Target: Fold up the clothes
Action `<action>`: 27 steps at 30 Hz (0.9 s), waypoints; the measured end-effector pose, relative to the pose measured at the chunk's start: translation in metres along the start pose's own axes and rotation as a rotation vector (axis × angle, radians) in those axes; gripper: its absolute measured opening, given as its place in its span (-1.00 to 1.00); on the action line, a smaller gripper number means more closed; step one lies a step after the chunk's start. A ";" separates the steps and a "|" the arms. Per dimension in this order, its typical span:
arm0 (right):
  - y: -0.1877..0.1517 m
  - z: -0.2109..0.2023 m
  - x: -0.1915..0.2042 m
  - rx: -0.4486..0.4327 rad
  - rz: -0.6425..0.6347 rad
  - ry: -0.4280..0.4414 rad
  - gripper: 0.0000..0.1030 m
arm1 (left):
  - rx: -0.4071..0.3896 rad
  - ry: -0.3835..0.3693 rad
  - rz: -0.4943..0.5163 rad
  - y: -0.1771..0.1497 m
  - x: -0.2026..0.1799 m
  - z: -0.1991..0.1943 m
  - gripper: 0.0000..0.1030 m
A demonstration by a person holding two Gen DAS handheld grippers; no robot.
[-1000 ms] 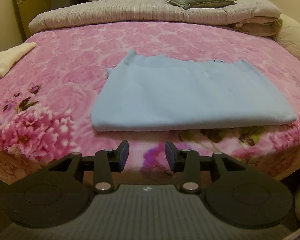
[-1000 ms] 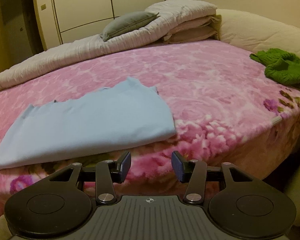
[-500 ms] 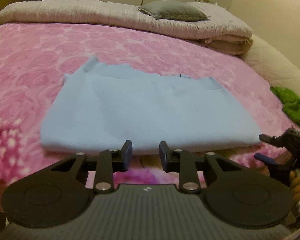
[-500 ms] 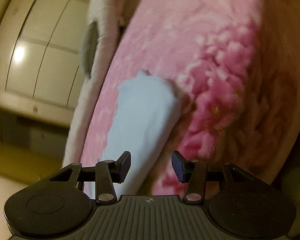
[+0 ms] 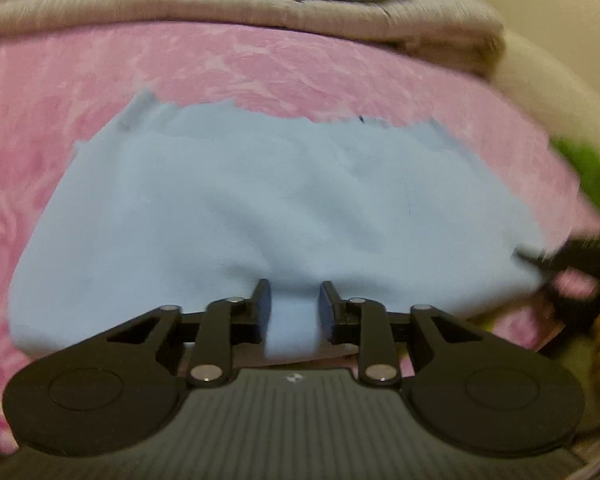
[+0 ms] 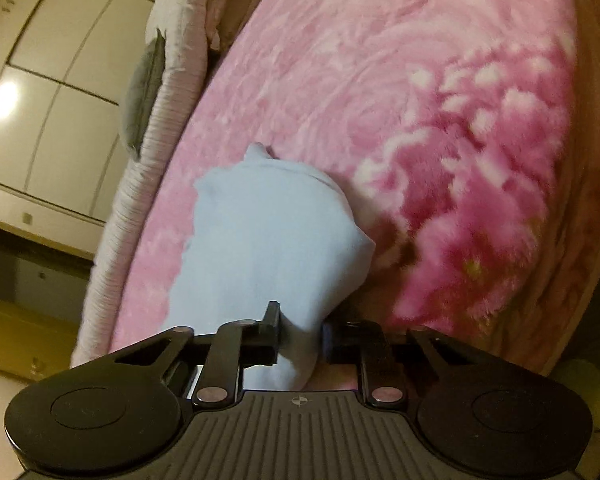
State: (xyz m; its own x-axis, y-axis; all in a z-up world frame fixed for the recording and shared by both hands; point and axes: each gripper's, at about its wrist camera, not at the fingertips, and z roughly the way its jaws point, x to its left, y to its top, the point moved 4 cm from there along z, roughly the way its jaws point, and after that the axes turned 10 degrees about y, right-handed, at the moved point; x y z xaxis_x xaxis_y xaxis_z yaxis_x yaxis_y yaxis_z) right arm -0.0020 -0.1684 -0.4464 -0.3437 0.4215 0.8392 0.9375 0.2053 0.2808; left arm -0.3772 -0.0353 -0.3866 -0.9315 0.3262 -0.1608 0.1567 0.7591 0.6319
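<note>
Light-blue folded garment (image 5: 284, 208) lies on the pink floral blanket (image 5: 260, 64). Left gripper (image 5: 293, 311) closing on its near edge, right gripper (image 6: 300, 334) closing on its end; fabric pinched between both jaws.

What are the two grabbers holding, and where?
Both are closing on the light blue cloth: left hand-held gripper on its near edge, right hand-held gripper at its end.

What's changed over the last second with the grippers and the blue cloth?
Both grippers moved in to the light blue garment. The left gripper and right gripper are closing with its near edge between their jaws; the right camera view has rolled. The garment lies folded on the pink blanket as before.
</note>
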 end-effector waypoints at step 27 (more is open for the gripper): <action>-0.223 0.030 0.152 0.342 -1.509 0.249 -0.11 | 0.072 -0.346 -0.664 0.004 0.129 -0.019 -0.35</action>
State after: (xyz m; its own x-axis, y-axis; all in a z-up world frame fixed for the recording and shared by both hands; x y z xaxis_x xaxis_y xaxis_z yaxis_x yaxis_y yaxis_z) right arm -0.2652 -0.1236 -0.3957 -0.8682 -0.4940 -0.0467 -0.3194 0.4843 0.8145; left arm -0.5033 -0.0013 -0.3903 -0.6835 -0.0638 -0.7272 -0.3700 0.8890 0.2698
